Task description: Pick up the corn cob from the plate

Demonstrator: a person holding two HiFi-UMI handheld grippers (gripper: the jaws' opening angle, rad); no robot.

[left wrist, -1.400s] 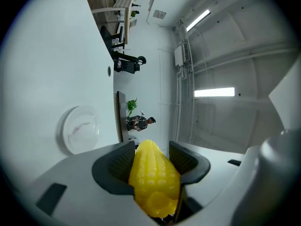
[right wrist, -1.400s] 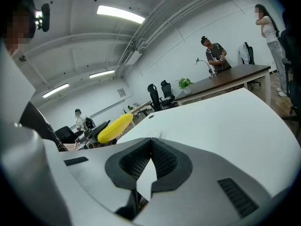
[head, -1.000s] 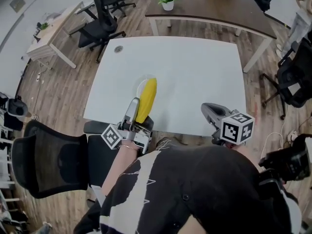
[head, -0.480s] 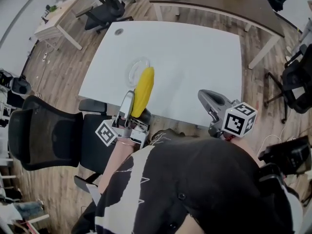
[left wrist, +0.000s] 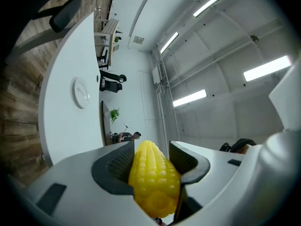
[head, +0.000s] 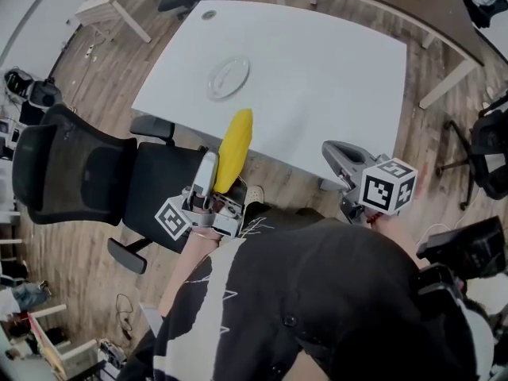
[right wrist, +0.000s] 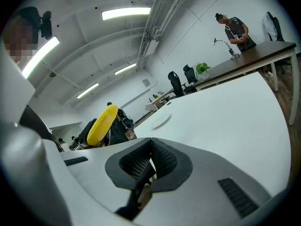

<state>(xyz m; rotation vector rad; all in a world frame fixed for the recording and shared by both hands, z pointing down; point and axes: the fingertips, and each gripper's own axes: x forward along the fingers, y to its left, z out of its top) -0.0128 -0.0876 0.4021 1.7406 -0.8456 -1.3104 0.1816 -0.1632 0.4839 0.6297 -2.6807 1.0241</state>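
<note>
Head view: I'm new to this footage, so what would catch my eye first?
The bright yellow corn cob, clamped in the jaws of the left gripper, held at the near edge of the white table. Behind it the white plate sits empty on the table; the right gripper hangs shut and empty.

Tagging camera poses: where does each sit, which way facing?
Head view: on the head, steeply down at table, plate; torso, left hand-held gripper, right hand-held gripper show.
Left gripper view: on left hand-held gripper, tilted up, jaws shut on corn cob.
Right gripper view: on right hand-held gripper, across table over shut jaws.
Shared: all show corn cob and plate.
</note>
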